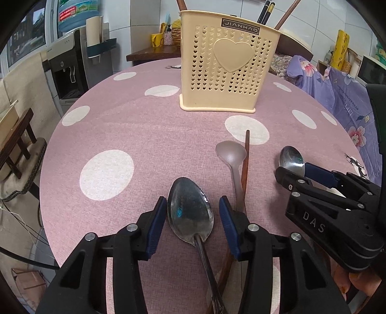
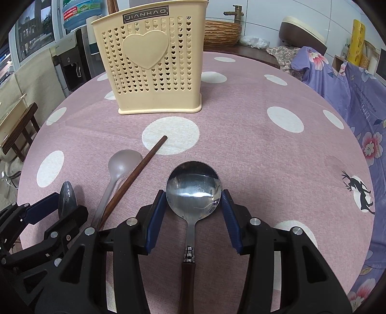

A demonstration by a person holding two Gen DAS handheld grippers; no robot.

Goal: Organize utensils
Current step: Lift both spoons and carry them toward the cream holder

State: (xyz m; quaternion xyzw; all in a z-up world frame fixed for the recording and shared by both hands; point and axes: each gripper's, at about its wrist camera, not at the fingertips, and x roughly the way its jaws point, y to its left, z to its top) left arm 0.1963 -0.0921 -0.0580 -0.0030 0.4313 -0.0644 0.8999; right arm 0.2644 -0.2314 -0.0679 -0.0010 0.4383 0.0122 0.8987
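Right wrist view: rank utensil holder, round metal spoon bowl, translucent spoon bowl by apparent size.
1. Utensil holder, largest by far.
2. Round metal spoon bowl.
3. Translucent spoon bowl, smallest.
The metal spoon lies nearer the camera, so the true order of 2 and 3 is unsure.

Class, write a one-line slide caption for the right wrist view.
Right hand-held gripper straddles a round metal spoon before the cream utensil holder.

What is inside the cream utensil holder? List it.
Wooden and black chopstick ends stick out of the utensil holder. Their lower parts and anything else inside are hidden by its walls.
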